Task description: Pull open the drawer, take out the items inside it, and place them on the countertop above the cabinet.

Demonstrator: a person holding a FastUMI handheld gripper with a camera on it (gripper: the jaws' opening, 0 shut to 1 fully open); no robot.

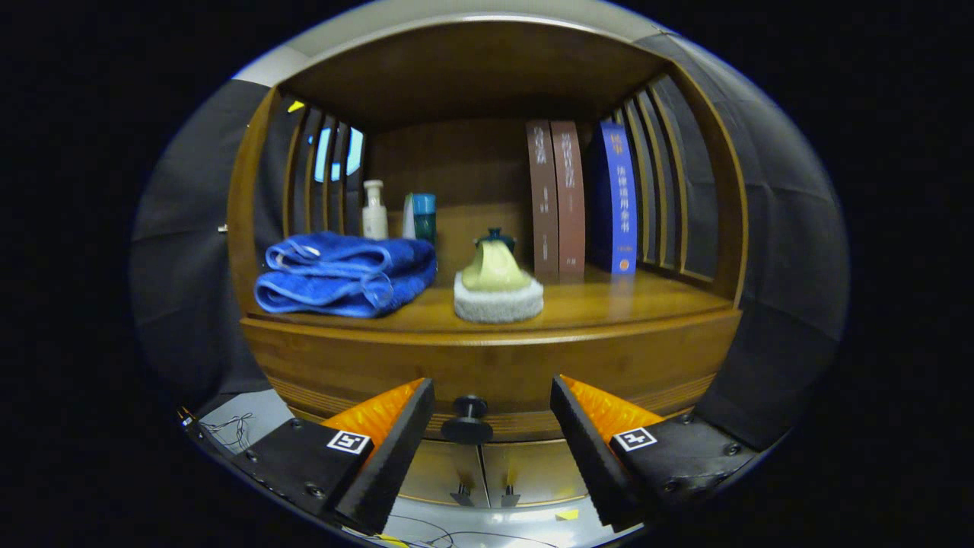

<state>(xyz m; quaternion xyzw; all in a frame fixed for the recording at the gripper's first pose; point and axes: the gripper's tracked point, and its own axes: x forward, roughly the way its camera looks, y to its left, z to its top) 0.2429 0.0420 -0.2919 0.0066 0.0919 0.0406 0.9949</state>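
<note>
A wooden cabinet stands ahead, its drawer front (487, 365) closed under the countertop (609, 304). A black round knob (468, 420) sticks out of the drawer front. My gripper (491, 407) is open, its black and orange fingers (396, 434) on either side of the knob and apart from it. On the countertop lie a folded blue towel (346, 274) and a yellow-green sponge on a white pad (497, 289). The inside of the drawer is hidden.
At the back of the shelf stand a cream bottle (374, 209), a teal cup (422, 215), a dark teapot (496, 240), two brown books (555, 198) and a blue book (616, 198). Two lower cabinet doors with small handles (483, 495) sit below the drawer. Thin wires lie on the floor.
</note>
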